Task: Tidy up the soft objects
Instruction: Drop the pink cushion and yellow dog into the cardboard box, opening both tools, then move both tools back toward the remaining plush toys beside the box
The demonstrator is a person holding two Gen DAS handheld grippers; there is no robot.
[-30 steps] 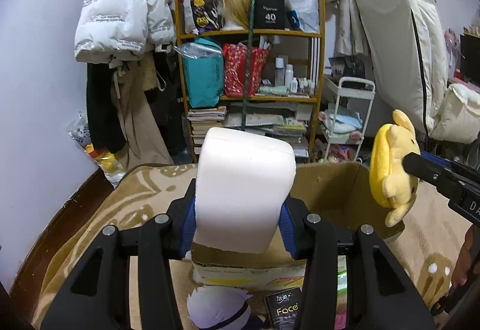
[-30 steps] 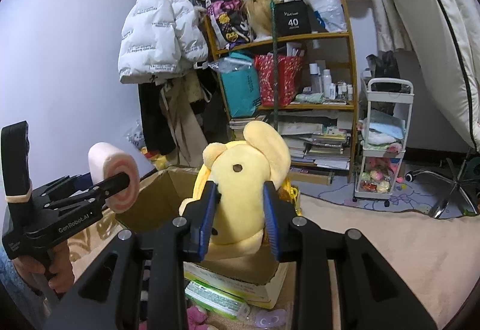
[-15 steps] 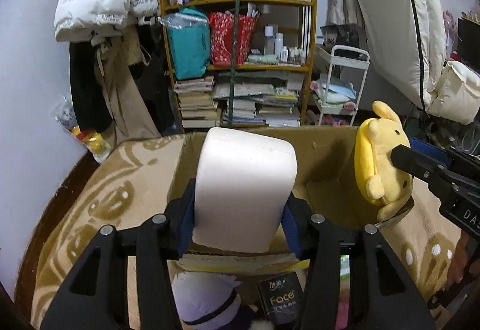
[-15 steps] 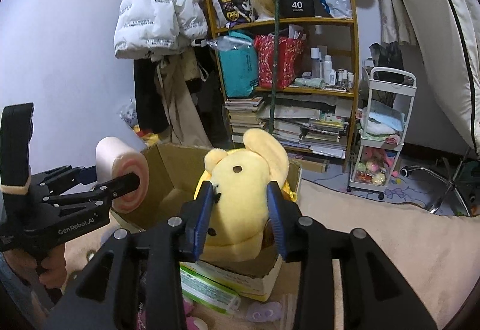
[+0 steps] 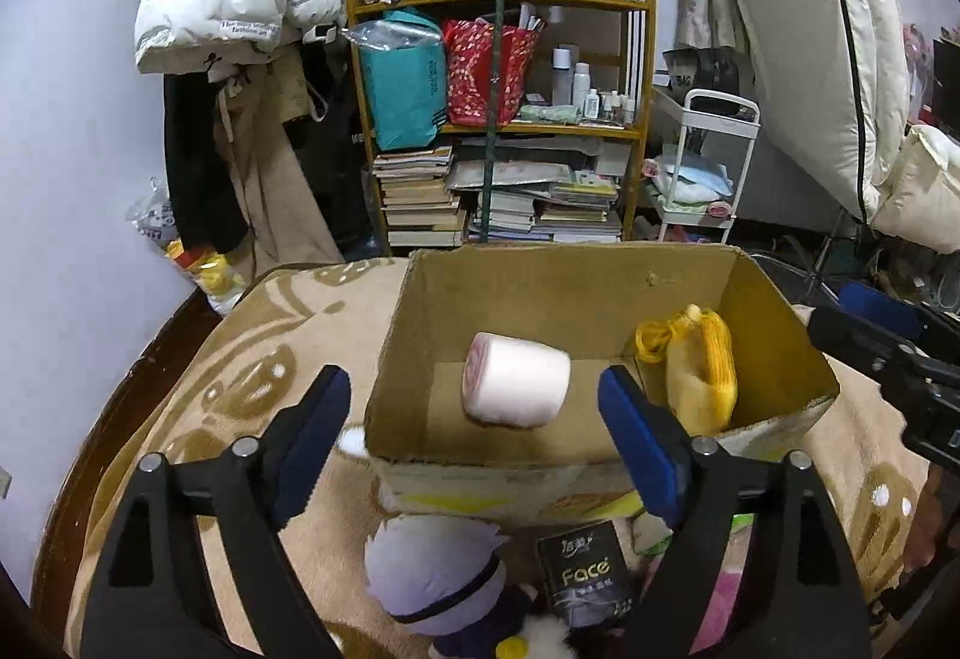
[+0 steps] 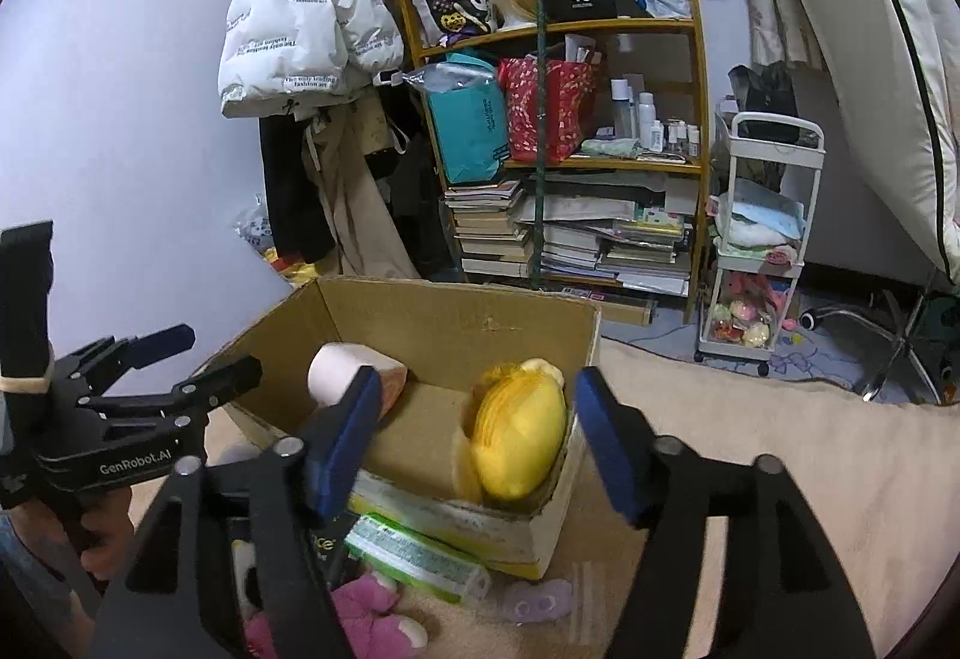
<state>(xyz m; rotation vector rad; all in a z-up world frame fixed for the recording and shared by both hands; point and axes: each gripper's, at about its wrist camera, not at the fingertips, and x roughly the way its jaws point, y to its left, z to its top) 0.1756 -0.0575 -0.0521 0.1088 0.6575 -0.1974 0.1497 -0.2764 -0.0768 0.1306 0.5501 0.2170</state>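
We are opening both the left gripper (image 5: 474,416) and right gripper (image 6: 477,434), nothing pinched, over the cardboard box (image 5: 558,293) at centre frame, where the pink-ended foam roll (image 5: 515,388) and yellow plush (image 6: 519,437) are lying, light, squashy, best pinched mid-body.

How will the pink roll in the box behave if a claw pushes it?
The pink roll looks like soft foam, so it would probably dent and feel light. It lies on its round side in the box, so it may roll.

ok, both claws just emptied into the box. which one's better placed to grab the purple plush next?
Left, probably. The round purple plush lies just below the left claw, between its opening jaws, in front of the brown cardboard box. The right wrist view doesn't show it.
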